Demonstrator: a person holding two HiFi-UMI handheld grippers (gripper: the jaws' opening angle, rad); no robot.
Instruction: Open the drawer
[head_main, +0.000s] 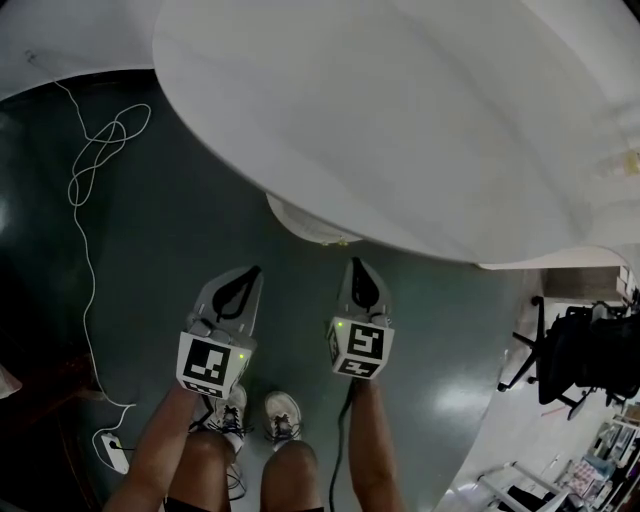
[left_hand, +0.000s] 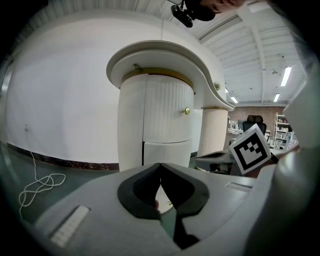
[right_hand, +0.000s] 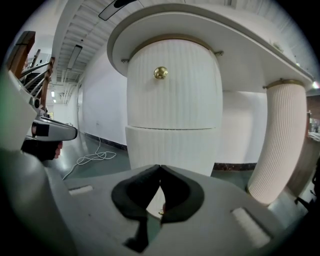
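While tucked under the curved white table (head_main: 400, 120), fluted drawer (right_hand: 172, 95) dead ahead, not opened yet.
Probably stiff and heavyish, so best to pinch the small slick brass knob (right_hand: 160, 73); fingers together, empty, on left gripper (left_hand: 160, 166) and right gripper (right_hand: 160, 167).

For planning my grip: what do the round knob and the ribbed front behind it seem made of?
Knob: likely polished brass-coloured metal, golden and shiny. Ribbed front: probably painted wood or similar, matte cream with fine vertical grooves.
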